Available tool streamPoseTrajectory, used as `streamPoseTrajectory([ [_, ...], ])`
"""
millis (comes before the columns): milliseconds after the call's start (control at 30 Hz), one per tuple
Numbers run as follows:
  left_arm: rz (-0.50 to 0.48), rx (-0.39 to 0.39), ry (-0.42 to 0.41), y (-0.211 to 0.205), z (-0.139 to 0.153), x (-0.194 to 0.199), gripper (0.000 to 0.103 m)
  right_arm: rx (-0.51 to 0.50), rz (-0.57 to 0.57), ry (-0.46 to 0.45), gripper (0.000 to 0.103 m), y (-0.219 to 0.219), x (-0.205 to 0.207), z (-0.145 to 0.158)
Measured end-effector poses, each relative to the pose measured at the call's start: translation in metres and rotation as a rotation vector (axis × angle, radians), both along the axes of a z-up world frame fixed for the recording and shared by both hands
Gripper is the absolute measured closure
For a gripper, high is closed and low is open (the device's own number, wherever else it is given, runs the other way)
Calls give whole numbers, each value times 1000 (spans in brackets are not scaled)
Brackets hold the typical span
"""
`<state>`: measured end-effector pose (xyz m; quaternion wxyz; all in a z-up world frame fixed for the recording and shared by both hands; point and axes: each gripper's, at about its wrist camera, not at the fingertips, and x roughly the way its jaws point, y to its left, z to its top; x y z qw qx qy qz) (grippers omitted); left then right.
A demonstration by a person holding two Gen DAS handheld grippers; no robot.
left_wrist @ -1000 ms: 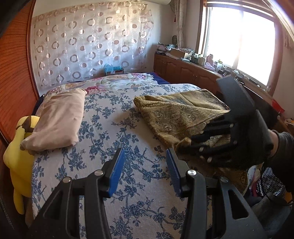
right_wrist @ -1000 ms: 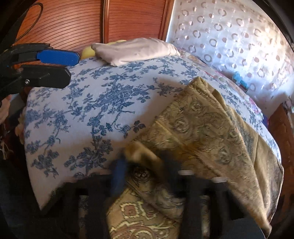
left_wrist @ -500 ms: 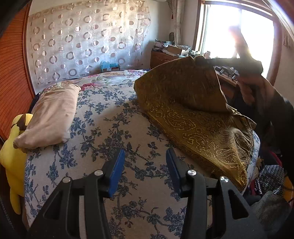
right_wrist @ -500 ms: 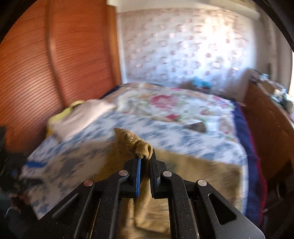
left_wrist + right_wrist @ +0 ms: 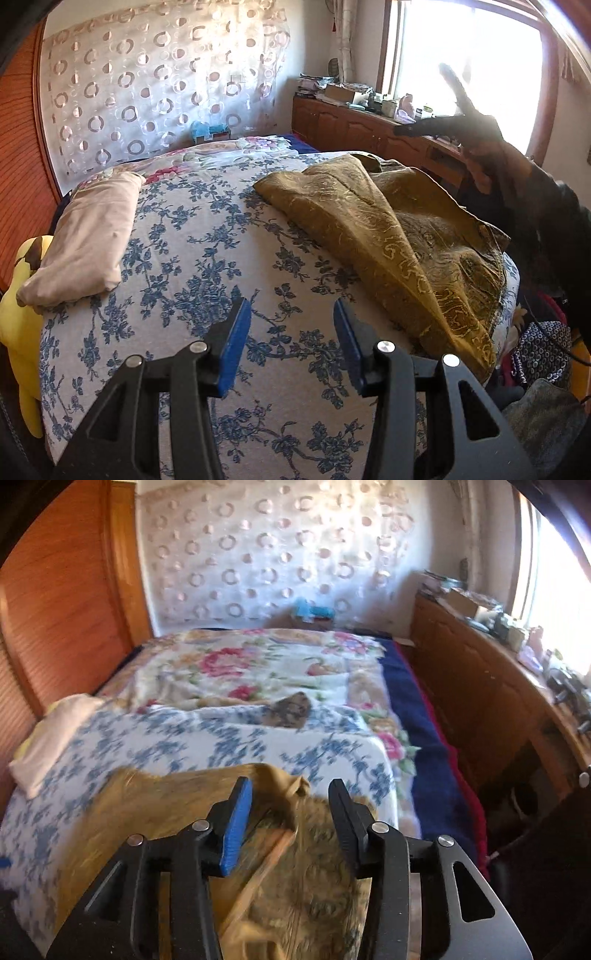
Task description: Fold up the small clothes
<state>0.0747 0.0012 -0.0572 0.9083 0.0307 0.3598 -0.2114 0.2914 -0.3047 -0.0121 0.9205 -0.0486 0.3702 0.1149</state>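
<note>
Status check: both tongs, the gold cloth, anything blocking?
Left tongs open, empty, over the bedspread. Right tongs open above the gold cloth, which lies rumpled on the bed. Nothing blocking.

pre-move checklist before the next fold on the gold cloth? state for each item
1. Left gripper jaws open, nothing between them: ok.
2. Right gripper jaws open, cloth released: ok.
3. Gold cloth lying on the bed: ok.
4. Cloth flat enough to fold: not ok, it is bunched with a raised ridge.
5. Cloth fully on the bed: cannot tell, its near edge seems to reach the mattress side.
6. Pillow apart from the cloth: ok.
</note>
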Motion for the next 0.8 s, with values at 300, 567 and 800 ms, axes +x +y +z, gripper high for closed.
streamPoseTrajectory([
  [300,1,-24,-5,-10,2,2,57,77,129,47,41,-29,-100,-30],
  [567,-20,-5,10,-24,-3,4,57,62,150,147,42,-37,-122,-72],
  [800,-35,2,13,-33,-3,4,57,154,191,86,100,-42,-142,-60],
])
